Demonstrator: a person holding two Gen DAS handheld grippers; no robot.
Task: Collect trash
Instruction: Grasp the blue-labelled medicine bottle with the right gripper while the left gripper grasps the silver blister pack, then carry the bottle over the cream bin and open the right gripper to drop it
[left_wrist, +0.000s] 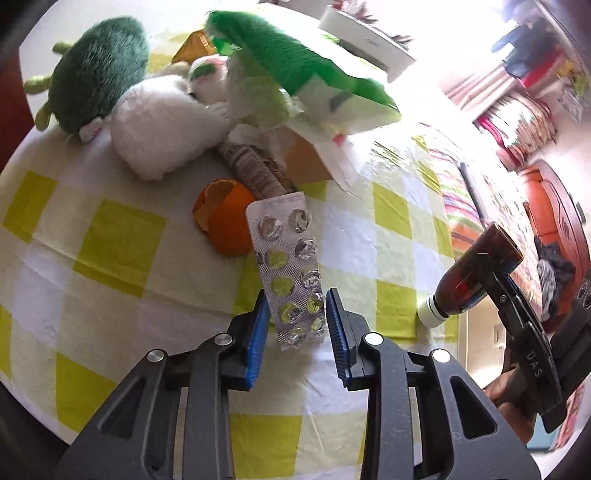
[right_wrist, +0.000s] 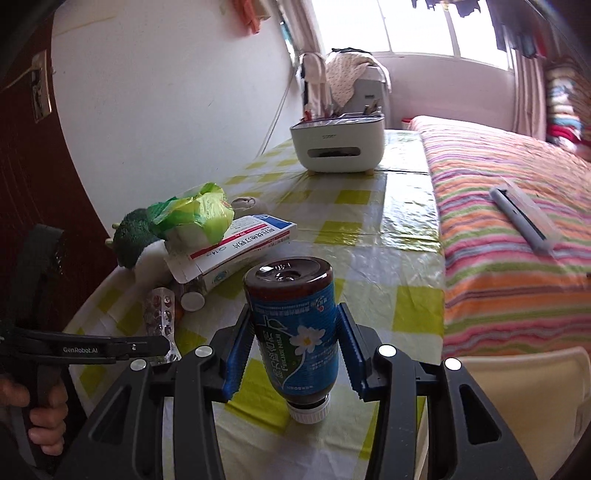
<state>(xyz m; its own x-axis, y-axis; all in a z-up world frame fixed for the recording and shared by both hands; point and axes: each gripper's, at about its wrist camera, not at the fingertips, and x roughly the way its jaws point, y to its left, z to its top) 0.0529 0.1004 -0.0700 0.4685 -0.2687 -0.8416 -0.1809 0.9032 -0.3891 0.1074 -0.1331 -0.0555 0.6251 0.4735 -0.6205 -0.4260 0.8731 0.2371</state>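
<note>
1. Left gripper (left_wrist: 296, 314) has its blue pads pinched on the near end of the empty blister pack (left_wrist: 290, 273). The pack looks lifted, sticking straight out ahead of the fingers, so its long axis runs along the gripper's pointing line toward the orange peel (left_wrist: 221, 221).
2. Right gripper (right_wrist: 295, 339) is clamped on the brown bottle (right_wrist: 295, 325) with the blue label. Bottle is upside down in the grip, white cap toward the checked tablecloth (right_wrist: 369, 236) and base pointing away from the camera. It's held up off the cloth, out near the table edge on the bed (right_wrist: 517, 206) side.
3. Using the orange peel as the landmark: blister pack comes up just in front of it, the bottle is well off to its right, and the pile of stuff sits right behind it.
4. That pile: one green plush (left_wrist: 98, 70), one white plush (left_wrist: 162, 133), one crumpled green bag (left_wrist: 295, 66), one white and red medicine box (right_wrist: 236, 251), plus some tissue.
5. Count of trash in hand: one blister pack, one bottle. One peel not yet picked up.
6. No bin visible in either view, so I can't tell which way the drop-off is. My guess is both hands carry off next, and the peel is closer to the left one.
</note>
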